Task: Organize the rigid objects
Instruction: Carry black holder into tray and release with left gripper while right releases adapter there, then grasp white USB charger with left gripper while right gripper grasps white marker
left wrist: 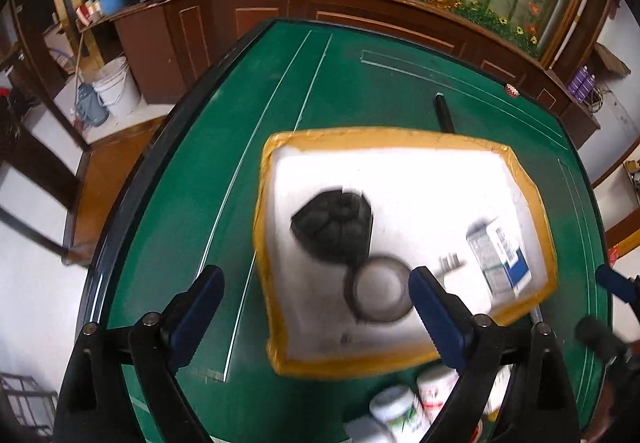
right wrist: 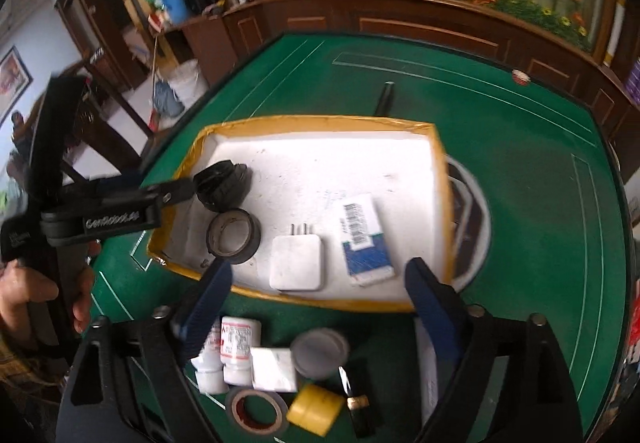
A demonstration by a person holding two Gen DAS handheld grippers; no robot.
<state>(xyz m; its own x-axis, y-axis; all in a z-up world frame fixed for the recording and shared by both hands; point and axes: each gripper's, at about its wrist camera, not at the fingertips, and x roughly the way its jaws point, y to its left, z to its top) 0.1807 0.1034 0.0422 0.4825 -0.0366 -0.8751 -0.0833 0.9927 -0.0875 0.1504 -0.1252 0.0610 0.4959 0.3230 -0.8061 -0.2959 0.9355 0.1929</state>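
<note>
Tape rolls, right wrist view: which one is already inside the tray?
The black tape roll, lying flat on the white floor of the tray beside the white charger. The grey roll lies outside on the green table.

The tray's [right wrist: 438,163] far half is bare white floor, open from above. Its near half is crowded: a black cap [right wrist: 222,185], a tape ring [right wrist: 234,231], a white charger [right wrist: 297,263] and a blue-and-white box [right wrist: 366,243] lie close together. Bottles [right wrist: 236,347], a grey lid [right wrist: 320,353] and a yellow roll [right wrist: 314,409] block the table [right wrist: 540,171] before the tray. The green surface to the right is free.
</note>
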